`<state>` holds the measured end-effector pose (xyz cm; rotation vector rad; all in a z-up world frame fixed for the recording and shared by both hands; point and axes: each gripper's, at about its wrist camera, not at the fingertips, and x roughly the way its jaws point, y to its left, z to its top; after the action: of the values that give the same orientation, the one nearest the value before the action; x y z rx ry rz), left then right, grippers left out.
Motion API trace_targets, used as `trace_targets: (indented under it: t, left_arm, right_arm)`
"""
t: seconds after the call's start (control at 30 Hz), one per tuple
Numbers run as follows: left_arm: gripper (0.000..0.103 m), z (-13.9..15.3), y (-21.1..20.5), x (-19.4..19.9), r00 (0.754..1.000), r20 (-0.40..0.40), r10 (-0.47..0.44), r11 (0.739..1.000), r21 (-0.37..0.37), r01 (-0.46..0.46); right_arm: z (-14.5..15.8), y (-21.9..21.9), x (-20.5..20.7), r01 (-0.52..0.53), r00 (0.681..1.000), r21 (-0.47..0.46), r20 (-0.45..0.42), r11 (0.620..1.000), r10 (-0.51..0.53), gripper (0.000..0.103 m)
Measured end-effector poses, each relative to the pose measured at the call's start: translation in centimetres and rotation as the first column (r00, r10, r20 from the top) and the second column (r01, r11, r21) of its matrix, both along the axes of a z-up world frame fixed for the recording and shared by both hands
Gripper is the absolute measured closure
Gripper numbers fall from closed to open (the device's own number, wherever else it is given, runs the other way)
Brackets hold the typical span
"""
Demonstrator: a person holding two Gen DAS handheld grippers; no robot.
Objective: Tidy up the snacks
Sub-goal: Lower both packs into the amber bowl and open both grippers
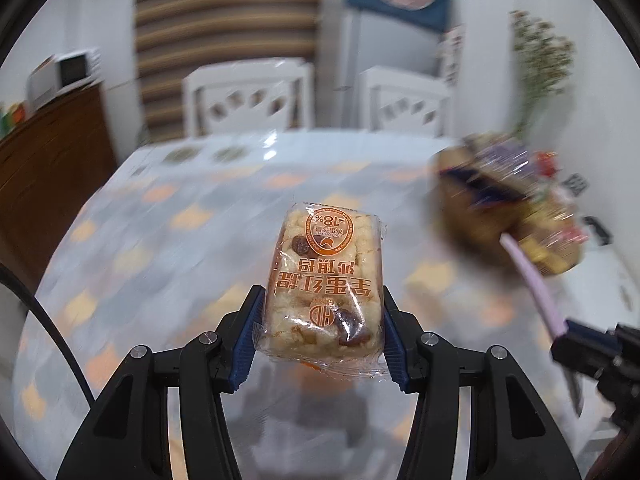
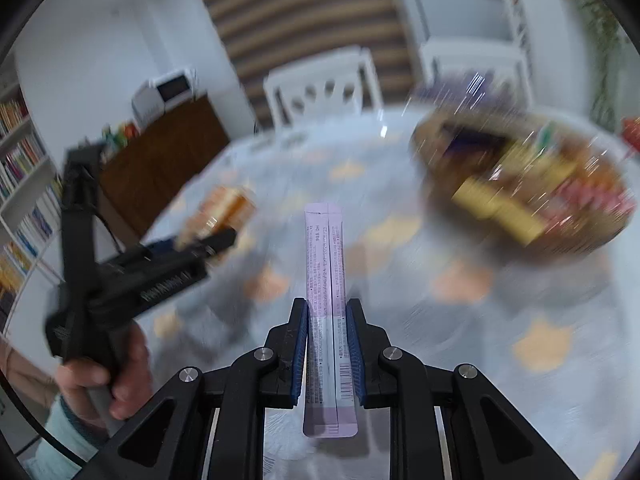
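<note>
My left gripper [image 1: 322,304] is shut on a clear-wrapped puffed rice cake [image 1: 326,280] with orange print, held above the table. My right gripper [image 2: 328,312] is shut on a long pale pink sachet stick [image 2: 326,300] that points forward. A round wicker basket [image 2: 520,184] full of mixed snack packets stands on the table at the right, blurred in both views, and shows in the left wrist view as the basket [image 1: 512,204]. From the right wrist view the left gripper [image 2: 208,240] with its orange-printed cake appears at the left, held by a hand [image 2: 108,376].
The table [image 1: 180,208] has a glossy cloth with pale orange patches. Two white chairs [image 1: 248,100] stand at its far side. A brown cabinet [image 2: 168,160] with a white microwave [image 2: 168,88] is at the left, bookshelves [image 2: 20,168] beyond it.
</note>
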<state>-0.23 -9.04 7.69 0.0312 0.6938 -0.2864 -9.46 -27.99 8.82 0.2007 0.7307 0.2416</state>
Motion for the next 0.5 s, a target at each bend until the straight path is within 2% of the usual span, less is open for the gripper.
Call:
trace_targets:
  t: [0.1, 0.23, 0.33, 0.4, 0.43, 0.47, 0.5]
  left_arm:
    - [0.052, 2.9, -3.7, 0.7, 0.994, 0.046, -0.095, 0.995, -0.024, 0.096]
    - [0.052, 7.2, -9.2, 2.6, 0.971, 0.094, -0.222, 0.970, -0.082, 0.230]
    - [0.052, 9.6, -13.5, 3.8, 0.944, 0.145, -0.296, 0.950, -0.058, 0.306]
    - [0.051, 10.2, -15.7, 4.8, 0.938, 0.140, -0.316, 0.944, -0.052, 0.326]
    - [0.049, 10.2, -16.8, 5.5, 0.935, 0.122, -0.333, 0.938, -0.058, 0.341]
    - [0.041, 10.0, -17.9, 6.3, 0.928, 0.097, -0.359, 0.929, -0.065, 0.365]
    - [0.027, 9.8, -18.6, 6.8, 0.927, 0.081, -0.366, 0.926, -0.066, 0.372]
  right_arm:
    - [3.8, -3.2, -0.9, 0.111, 0.988, -0.027, 0.111, 0.993, -0.107, 0.085]
    - [7.5, -8.1, 0.1, 0.330, 0.927, -0.048, 0.202, 0.943, -0.315, 0.085]
    - [8.7, -12.2, 2.7, 0.446, 0.880, 0.017, 0.175, 0.895, -0.442, 0.084]
    - [8.8, -13.9, 4.2, 0.486, 0.862, 0.017, 0.151, 0.874, -0.483, 0.084]
    - [8.7, -14.7, 5.1, 0.488, 0.864, 0.018, 0.131, 0.873, -0.486, 0.084]
    - [8.4, -15.5, 6.0, 0.479, 0.873, 0.022, 0.091, 0.877, -0.479, 0.083]
    - [8.1, -15.9, 6.9, 0.475, 0.878, 0.031, 0.047, 0.879, -0.476, 0.080]
